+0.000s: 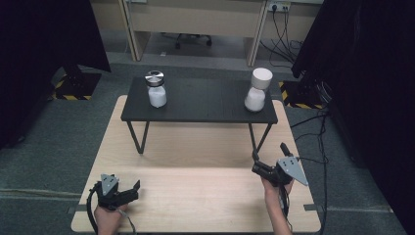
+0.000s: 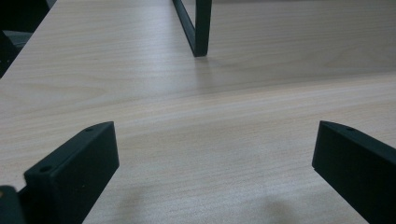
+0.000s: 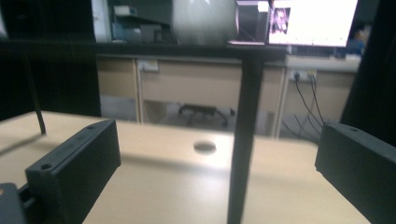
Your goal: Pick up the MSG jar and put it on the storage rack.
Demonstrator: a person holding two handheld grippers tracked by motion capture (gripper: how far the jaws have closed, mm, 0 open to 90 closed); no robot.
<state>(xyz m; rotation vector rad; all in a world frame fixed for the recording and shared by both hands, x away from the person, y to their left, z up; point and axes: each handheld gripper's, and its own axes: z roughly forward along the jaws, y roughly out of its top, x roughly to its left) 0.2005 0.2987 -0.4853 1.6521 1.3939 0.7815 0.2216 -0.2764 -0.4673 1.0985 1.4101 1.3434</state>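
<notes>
At the near edge of the wooden table [image 1: 195, 196], the left gripper [image 1: 131, 190] is held low in a hand [image 1: 108, 218], well in front of the little black shelf [image 1: 195, 105] and off toward its left end. Its jaws are spread wide, nothing between them, just bare wood seen in the left gripper view, with one shelf leg [image 2: 198, 28] planted farther on. The right gripper [image 1: 268, 157] is held a bit closer to the shelf, just in front of its right legs, jaws parted wide and empty too. In the right gripper view a shelf leg [image 3: 245, 140] is seen standing between the two jaws, farther off and kinda blurry. Up on the shelf, two white jars are parked: one with a silver lid [image 1: 156, 89] at the left end, one with a white lid [image 1: 258, 89] at the right end, well apart from each other and from both grippers. Behind the shelf, desks [image 1: 195, 19] and cables are seen.
</notes>
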